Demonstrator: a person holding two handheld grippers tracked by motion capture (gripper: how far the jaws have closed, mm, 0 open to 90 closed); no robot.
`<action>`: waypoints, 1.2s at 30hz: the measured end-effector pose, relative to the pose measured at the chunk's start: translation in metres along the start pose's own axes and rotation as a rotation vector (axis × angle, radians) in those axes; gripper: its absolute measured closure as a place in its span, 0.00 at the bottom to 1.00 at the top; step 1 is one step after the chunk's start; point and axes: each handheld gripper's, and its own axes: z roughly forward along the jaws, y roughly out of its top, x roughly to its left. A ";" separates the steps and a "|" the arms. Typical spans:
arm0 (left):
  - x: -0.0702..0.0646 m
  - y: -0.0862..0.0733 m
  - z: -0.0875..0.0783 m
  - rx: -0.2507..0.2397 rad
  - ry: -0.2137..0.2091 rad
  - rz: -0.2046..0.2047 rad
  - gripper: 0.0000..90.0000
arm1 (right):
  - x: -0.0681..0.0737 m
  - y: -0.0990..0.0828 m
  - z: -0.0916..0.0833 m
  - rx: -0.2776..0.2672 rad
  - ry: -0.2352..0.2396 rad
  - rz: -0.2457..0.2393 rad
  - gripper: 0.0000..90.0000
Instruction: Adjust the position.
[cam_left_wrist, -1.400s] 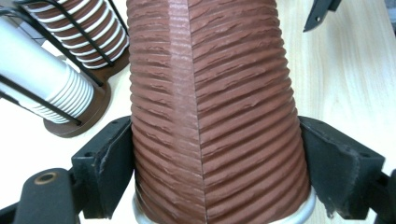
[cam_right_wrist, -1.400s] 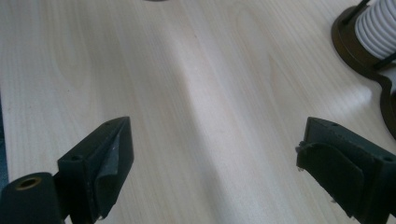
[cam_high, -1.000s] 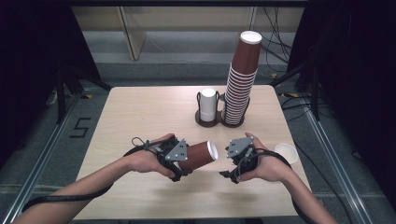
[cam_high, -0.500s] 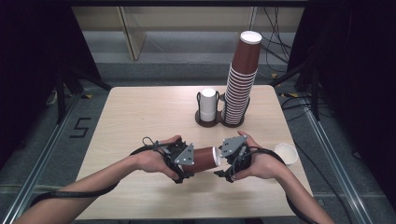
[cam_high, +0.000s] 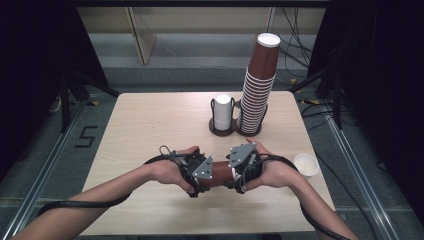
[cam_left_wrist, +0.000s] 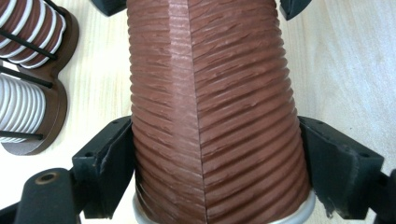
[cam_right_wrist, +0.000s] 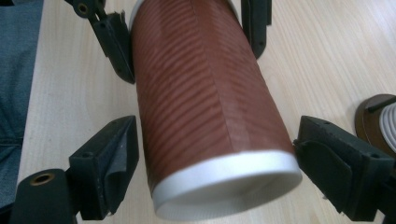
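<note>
A brown ribbed paper cup (cam_high: 220, 173) lies level above the table's front, between my two grippers. My left gripper (cam_high: 199, 176) is shut on it: in the left gripper view both black pads (cam_left_wrist: 112, 158) press the cup (cam_left_wrist: 210, 102) near its white-edged end. My right gripper (cam_high: 237, 171) has its jaws on either side of the cup's other end. In the right gripper view the cup (cam_right_wrist: 201, 107) with its white rim lies between the right gripper's (cam_right_wrist: 217, 156) jaws. The pads (cam_right_wrist: 116, 154) stand close beside it without squeezing, so that gripper is open.
At the back of the wooden table (cam_high: 150, 125) a brown double holder (cam_high: 225, 131) carries a short white stack (cam_high: 223, 111) and a tall stack of brown cups (cam_high: 256, 90). A single white cup (cam_high: 306, 164) stands by the right edge. Cables trail from both grippers.
My right gripper has moved left up to the cup, and its jaws now straddle the cup's white-rimmed end. The left gripper has held the cup nearly still.
</note>
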 end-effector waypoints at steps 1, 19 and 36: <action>0.000 0.000 0.000 0.000 0.000 0.000 0.18 | 0.000 0.000 0.000 0.000 0.000 0.000 0.17; -0.002 0.006 0.000 -0.005 -0.014 0.038 0.18 | 0.001 0.000 0.012 0.018 0.063 -0.016 0.21; -0.005 0.005 -0.002 -0.060 -0.034 -0.024 0.01 | -0.003 -0.019 0.007 -0.020 0.106 -0.050 0.25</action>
